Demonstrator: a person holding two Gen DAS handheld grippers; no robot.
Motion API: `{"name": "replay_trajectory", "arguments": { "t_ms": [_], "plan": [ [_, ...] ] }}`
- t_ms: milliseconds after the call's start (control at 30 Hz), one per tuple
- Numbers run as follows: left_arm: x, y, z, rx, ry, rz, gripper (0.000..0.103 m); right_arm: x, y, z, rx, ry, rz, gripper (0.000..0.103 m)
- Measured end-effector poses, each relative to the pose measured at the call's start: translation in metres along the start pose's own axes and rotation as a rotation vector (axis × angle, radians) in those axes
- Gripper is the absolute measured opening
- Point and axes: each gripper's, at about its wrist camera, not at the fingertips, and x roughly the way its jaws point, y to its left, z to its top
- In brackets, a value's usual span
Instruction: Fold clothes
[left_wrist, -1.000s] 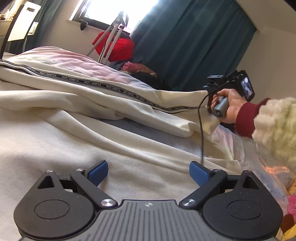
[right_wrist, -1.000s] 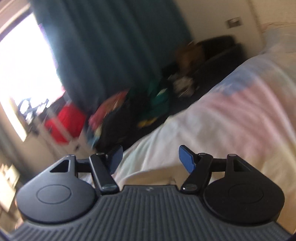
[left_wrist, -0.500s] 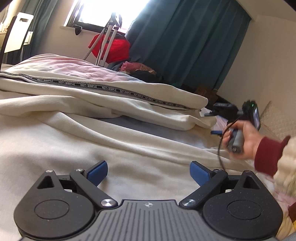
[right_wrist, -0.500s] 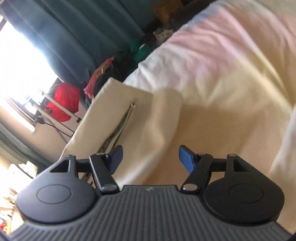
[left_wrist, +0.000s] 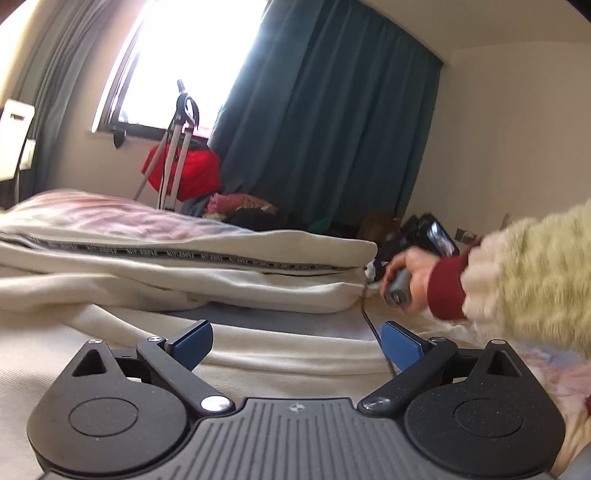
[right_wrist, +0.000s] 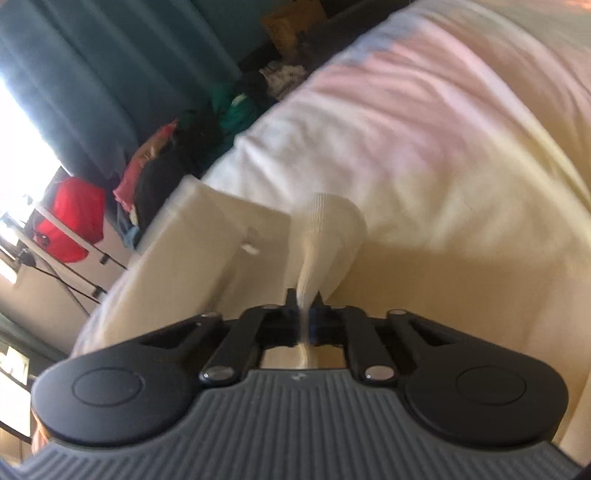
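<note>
pinching the ribbed cuff (right_wrist: 325, 229) at frame centre, the right gripper (right_wrist: 303, 314) should lift slowly; the left gripper (left_wrist: 295, 341) jaws stay spread.

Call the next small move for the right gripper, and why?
Probably lift and draw the pinched cuff across the cream garment to start a fold. The right gripper has just closed and its jaws now pinch the ribbed cuff, with fabric bunched between them. The left gripper is open over flat cloth, holding nothing.
</note>
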Motion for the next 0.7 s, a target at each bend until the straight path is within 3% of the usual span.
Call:
{"name": "replay_trajectory", "arguments": {
  "t_ms": [67, 200, 267, 333, 467, 633, 700],
  "plan": [
    [0.004, 0.005, -0.003, -0.014, 0.007, 0.023, 0.099, -0.019, 0.027, 0.015, -0.060, -0.084, 0.037, 0.006],
    [0.005, 0.014, -0.001, -0.045, 0.023, 0.032, 0.098, -0.083, 0.084, 0.054, -0.119, -0.251, 0.198, 0.006],
    [0.001, 0.017, 0.002, -0.060, 0.024, 0.028, 0.098, -0.112, 0.097, 0.067, -0.174, -0.328, 0.255, 0.006],
    [-0.004, 0.019, 0.004, -0.067, 0.026, 0.024, 0.098, -0.125, 0.092, 0.071, -0.205, -0.352, 0.240, 0.006],
    [-0.016, 0.011, 0.005, -0.033, 0.024, 0.007, 0.098, -0.114, 0.030, 0.053, -0.155, -0.268, 0.147, 0.006],
    [-0.029, -0.006, 0.002, 0.037, 0.015, -0.004, 0.098, -0.076, -0.078, -0.009, -0.058, -0.077, -0.015, 0.006],
    [-0.029, -0.010, 0.002, 0.051, 0.019, -0.009, 0.098, -0.068, -0.111, -0.032, 0.005, -0.028, -0.018, 0.006]
  ]
}}
